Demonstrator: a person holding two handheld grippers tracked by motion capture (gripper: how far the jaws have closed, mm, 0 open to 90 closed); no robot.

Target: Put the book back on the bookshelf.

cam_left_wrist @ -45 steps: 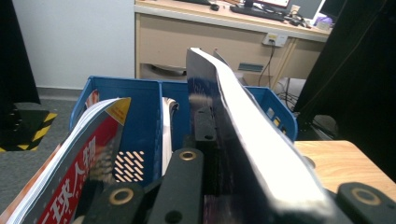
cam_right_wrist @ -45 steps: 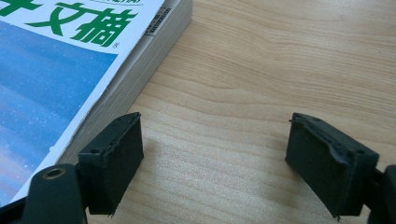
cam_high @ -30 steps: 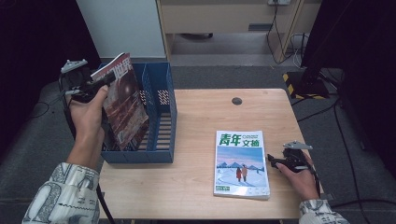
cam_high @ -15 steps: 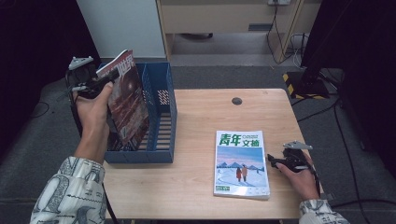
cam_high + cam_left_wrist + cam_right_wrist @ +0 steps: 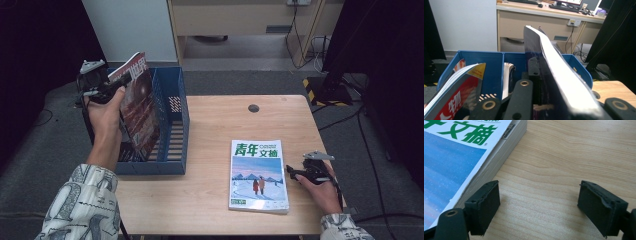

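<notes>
My left gripper point(image 5: 118, 86) is shut on the top edge of a dark red magazine point(image 5: 140, 112) and holds it nearly upright over the blue file box point(image 5: 176, 131); its lower end is down inside the box. In the left gripper view the magazine point(image 5: 560, 82) runs edge-on between the jaws, above the box point(image 5: 486, 61). A green-and-white magazine point(image 5: 258, 175) lies flat on the wooden table point(image 5: 210, 150). My right gripper point(image 5: 292, 173) rests on the table at its right edge. Its jaws are open point(image 5: 540, 202), with bare wood between them and the thick magazine point(image 5: 454, 152) just outside one jaw.
The box stands at the table's left end and holds other magazines, one with a red cover point(image 5: 456, 95). A round cable hole point(image 5: 253, 108) sits near the table's far edge. Beyond the table are a desk point(image 5: 240, 20) and cables on the floor.
The left hand has shifted slightly up and to the right with the dark red magazine, which now stands a little more upright. The right hand has stayed put.
</notes>
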